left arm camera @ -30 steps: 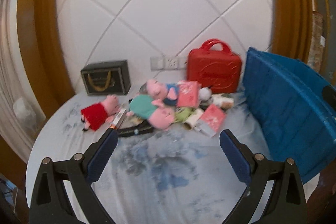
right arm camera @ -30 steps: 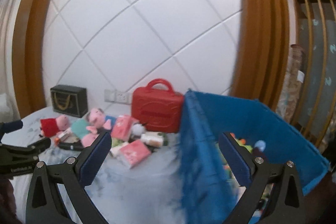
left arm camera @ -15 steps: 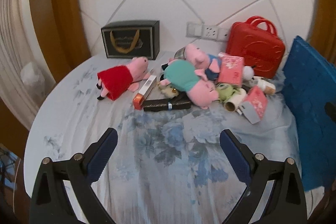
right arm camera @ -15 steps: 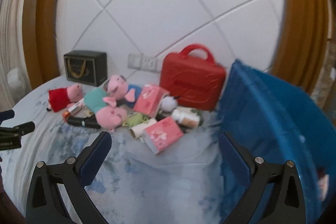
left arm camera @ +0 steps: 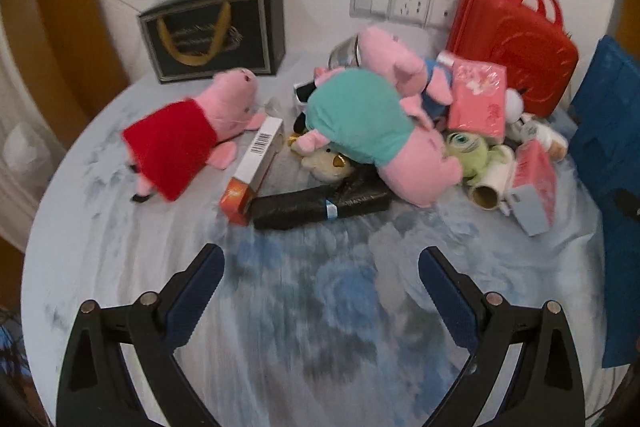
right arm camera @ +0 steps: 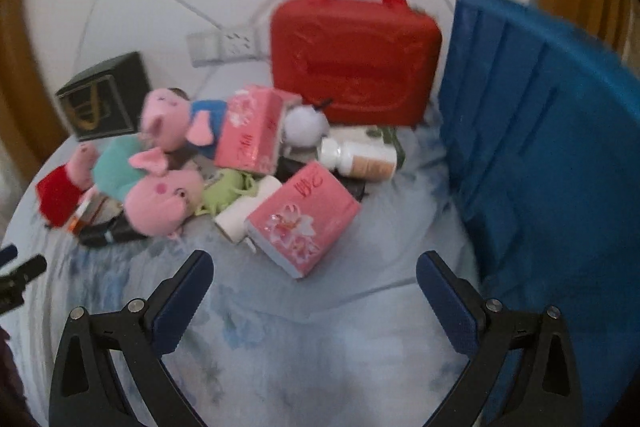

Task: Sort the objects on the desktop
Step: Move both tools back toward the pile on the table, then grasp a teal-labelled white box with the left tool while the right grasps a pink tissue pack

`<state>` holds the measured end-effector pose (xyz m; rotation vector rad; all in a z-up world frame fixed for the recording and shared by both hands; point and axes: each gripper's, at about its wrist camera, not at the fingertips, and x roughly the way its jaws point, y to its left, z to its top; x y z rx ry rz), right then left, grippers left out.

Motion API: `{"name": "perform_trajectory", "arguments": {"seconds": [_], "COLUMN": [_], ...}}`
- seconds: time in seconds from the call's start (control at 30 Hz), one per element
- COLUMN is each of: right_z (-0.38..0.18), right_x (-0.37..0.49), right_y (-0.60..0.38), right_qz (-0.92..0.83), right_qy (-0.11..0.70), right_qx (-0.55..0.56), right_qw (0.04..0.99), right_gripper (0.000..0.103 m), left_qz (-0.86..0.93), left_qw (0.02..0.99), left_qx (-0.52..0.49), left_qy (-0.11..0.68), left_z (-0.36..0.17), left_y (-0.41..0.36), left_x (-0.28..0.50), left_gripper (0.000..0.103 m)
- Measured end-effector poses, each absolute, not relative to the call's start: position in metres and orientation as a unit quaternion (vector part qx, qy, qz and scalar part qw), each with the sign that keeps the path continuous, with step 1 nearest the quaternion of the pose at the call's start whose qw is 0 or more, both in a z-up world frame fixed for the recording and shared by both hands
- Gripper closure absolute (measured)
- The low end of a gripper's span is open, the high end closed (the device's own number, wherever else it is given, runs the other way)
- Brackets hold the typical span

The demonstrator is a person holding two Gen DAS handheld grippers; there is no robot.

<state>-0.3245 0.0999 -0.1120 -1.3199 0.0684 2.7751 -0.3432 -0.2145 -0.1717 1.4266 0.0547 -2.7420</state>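
Note:
A pile of objects lies on the round table with a floral cloth. In the left wrist view I see a pig plush in a red dress, a pig plush in teal, an orange and white box, a black roll and pink tissue packs. My left gripper is open and empty, just short of the black roll. My right gripper is open and empty, just short of a pink tissue pack. A white bottle lies behind it.
A blue crate stands at the right edge of the table. A red plastic case and a black gift box stand at the back by the wall. The left gripper's tip shows at the right wrist view's left edge.
Both grippers have moved forward and tilted down toward the pile, which now looks larger and closer. Both stay open. No object has moved.

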Motion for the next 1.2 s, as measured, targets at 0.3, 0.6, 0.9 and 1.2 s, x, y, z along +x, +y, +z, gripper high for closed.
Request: {"name": "perform_trajectory", "arguments": {"seconds": [0.3, 0.6, 0.9, 1.2], "right_z": [-0.122, -0.155, -0.238, -0.276], "right_x": [-0.445, -0.624, -0.662, -0.555], "right_y": [0.103, 0.121, 0.102, 0.05], "right_qz": [0.901, 0.895, 0.834, 0.808], "right_qy": [0.027, 0.091, 0.195, 0.11], "right_qx": [-0.431, -0.437, -0.511, -0.571], "right_qw": [0.046, 0.012, -0.076, -0.1], "right_gripper": [0.0, 0.0, 0.0, 0.0], "left_qz": [-0.904, -0.849, -0.771, -0.763], "left_qw": [-0.025, -0.008, -0.038, -0.022], "left_qx": [0.425, 0.526, 0.636, 0.646], "left_qy": [0.045, 0.055, 0.012, -0.025], "left_z": [-0.138, -0.19, -0.256, -0.264], "left_y": [-0.235, -0.219, -0.174, -0.193], "left_x": [-0.49, -0.722, -0.728, -0.581], "left_gripper": [0.004, 0.004, 0.002, 0.002]}}
